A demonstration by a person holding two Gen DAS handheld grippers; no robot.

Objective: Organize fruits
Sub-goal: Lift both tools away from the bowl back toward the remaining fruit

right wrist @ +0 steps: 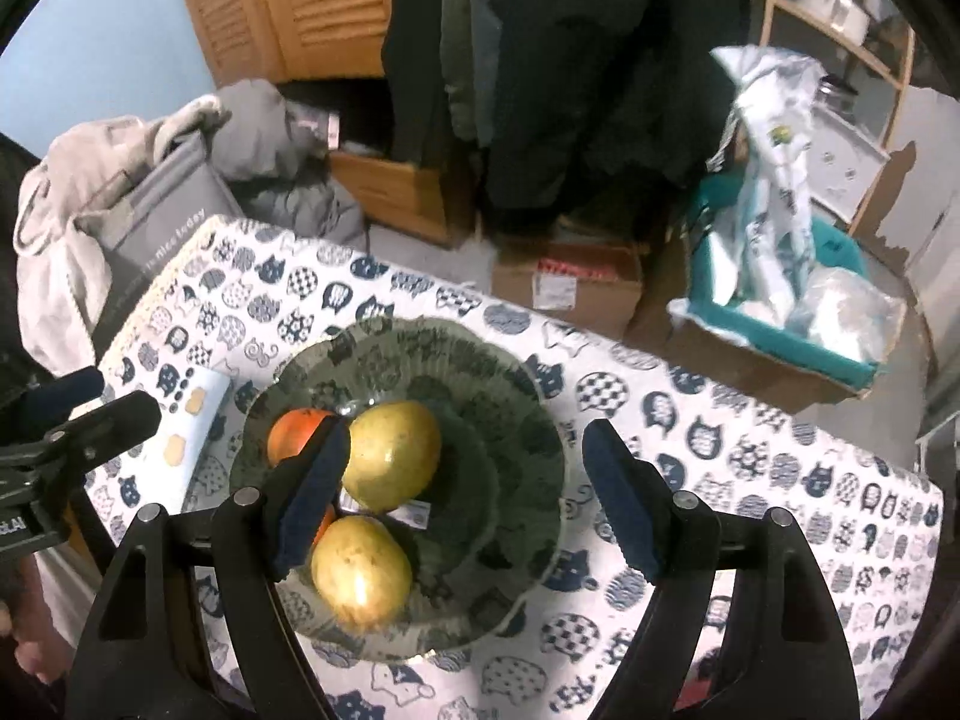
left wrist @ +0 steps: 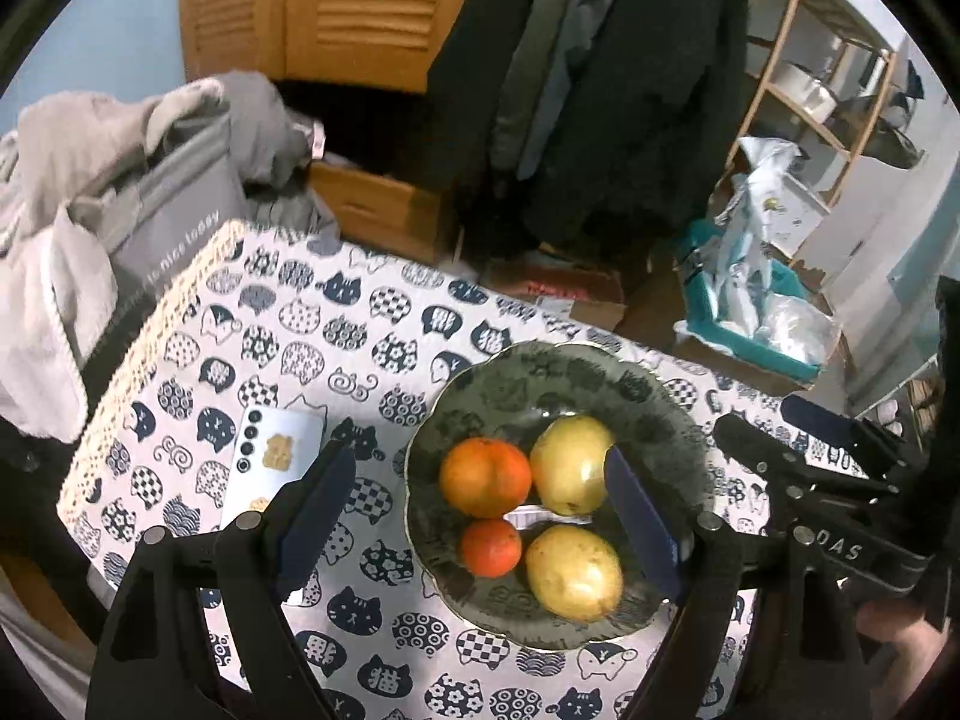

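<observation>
A dark glass plate [left wrist: 648, 396] sits on the cat-print tablecloth [left wrist: 336, 324]. It holds a large orange [left wrist: 485, 477], a small orange [left wrist: 491, 547] and two yellow-green pears [left wrist: 567, 462] [left wrist: 573, 573]. My left gripper [left wrist: 480, 522] is open and empty, hovering above the plate's left half. The right gripper [left wrist: 840, 438] shows at the plate's right. In the right wrist view the plate [right wrist: 516, 420], both pears [right wrist: 393, 456] [right wrist: 360, 567] and an orange [right wrist: 294, 429] show; my right gripper [right wrist: 465, 498] is open and empty above the plate.
A white phone [left wrist: 273, 450] lies face down left of the plate. A grey bag [left wrist: 162, 222] with clothes stands beyond the table's left edge. Cardboard boxes [right wrist: 570, 288] and a teal bin [right wrist: 780, 312] sit on the floor behind.
</observation>
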